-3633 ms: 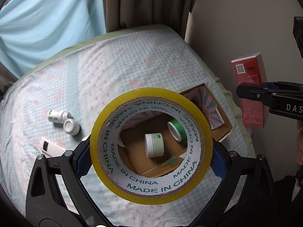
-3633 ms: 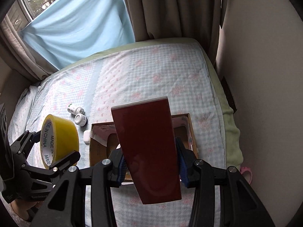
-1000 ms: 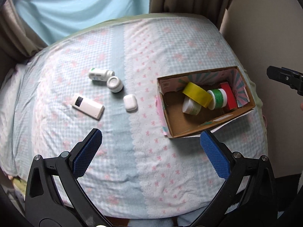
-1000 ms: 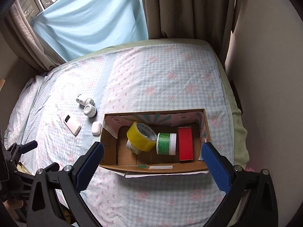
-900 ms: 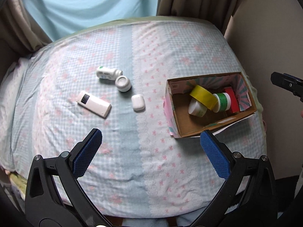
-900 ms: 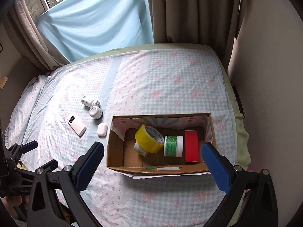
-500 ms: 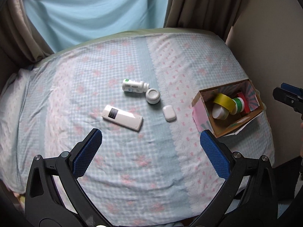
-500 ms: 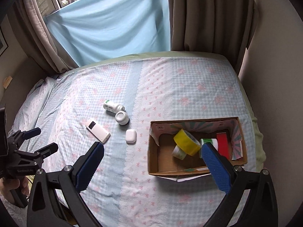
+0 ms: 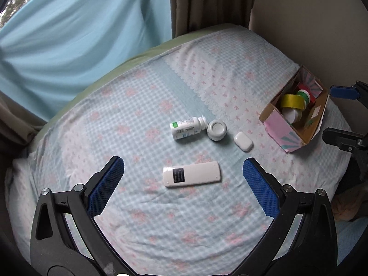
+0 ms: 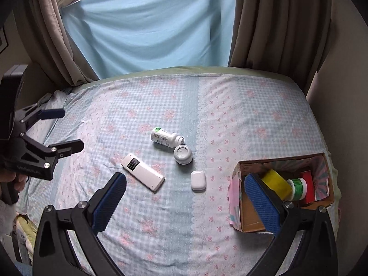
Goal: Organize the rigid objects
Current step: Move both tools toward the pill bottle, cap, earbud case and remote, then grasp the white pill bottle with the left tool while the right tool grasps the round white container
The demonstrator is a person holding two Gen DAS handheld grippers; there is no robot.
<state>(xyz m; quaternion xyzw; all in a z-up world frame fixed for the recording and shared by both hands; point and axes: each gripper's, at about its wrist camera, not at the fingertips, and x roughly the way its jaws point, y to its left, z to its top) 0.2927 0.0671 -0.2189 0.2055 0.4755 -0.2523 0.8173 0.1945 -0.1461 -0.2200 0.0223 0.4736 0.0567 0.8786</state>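
Both claws have swung away from the cardboard box [image 10: 239,207] toward the loose items on the bed [image 9: 138,105]. The left claw [image 9: 181,179] and right claw [image 10: 184,197] gape wide, empty. Remote [image 9: 192,174], bottle [image 9: 187,128], jar [image 9: 216,130] and earbud case [image 9: 242,141] lie mid-bed.

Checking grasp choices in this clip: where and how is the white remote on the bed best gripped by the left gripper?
Probably across its two long edges near the middle, coming straight down. The white remote lies flat on the bedspread, long and slim, clear of the other things. The left gripper is open, its fingers now along the length, so turn it a quarter first.
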